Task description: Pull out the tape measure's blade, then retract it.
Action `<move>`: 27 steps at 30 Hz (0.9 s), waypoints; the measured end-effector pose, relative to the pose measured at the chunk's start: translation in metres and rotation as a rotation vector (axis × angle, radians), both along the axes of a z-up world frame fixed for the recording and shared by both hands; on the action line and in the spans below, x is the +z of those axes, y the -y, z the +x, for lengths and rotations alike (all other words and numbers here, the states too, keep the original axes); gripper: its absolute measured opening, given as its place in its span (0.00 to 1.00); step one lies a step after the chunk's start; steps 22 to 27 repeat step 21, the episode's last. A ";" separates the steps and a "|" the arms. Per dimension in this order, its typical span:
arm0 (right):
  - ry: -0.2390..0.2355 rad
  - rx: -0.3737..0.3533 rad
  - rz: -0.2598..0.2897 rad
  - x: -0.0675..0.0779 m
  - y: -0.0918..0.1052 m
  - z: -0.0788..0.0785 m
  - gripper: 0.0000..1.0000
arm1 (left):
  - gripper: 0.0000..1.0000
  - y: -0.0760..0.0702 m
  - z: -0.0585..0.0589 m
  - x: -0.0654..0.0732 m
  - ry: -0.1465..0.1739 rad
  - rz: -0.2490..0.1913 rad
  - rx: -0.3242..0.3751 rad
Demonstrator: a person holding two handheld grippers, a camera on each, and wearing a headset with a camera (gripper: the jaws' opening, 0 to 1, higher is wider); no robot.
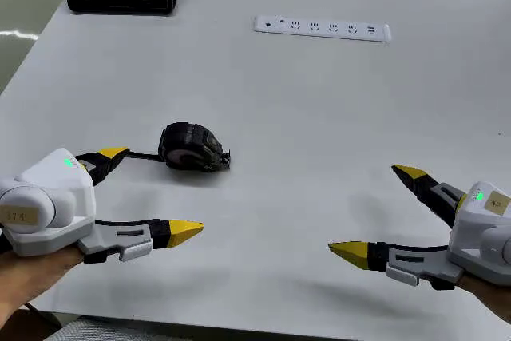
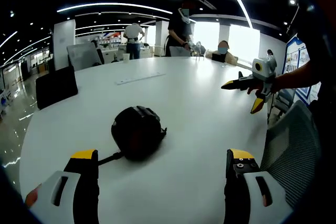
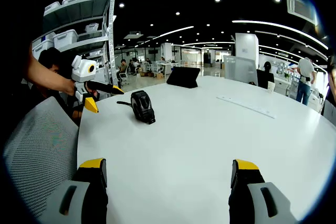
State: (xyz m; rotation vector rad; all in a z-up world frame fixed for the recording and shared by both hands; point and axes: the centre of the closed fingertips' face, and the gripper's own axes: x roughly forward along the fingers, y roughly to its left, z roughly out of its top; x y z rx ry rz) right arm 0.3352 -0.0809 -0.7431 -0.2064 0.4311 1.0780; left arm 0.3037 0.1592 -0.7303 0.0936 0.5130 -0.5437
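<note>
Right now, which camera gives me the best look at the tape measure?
The left gripper view: the tape measure sits close and large, centred ahead of that view's open jaws. The head view shows it from above, smaller. The right gripper view shows it small and far off, near the left gripper.
</note>
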 end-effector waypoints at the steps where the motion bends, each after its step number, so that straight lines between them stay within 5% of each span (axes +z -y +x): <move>1: -0.002 0.004 -0.003 -0.001 0.000 -0.001 0.99 | 0.99 0.001 0.000 0.000 0.000 0.000 -0.003; 27: -0.016 -0.023 0.020 0.003 -0.001 -0.001 0.99 | 0.97 0.001 0.002 0.003 0.021 -0.010 0.020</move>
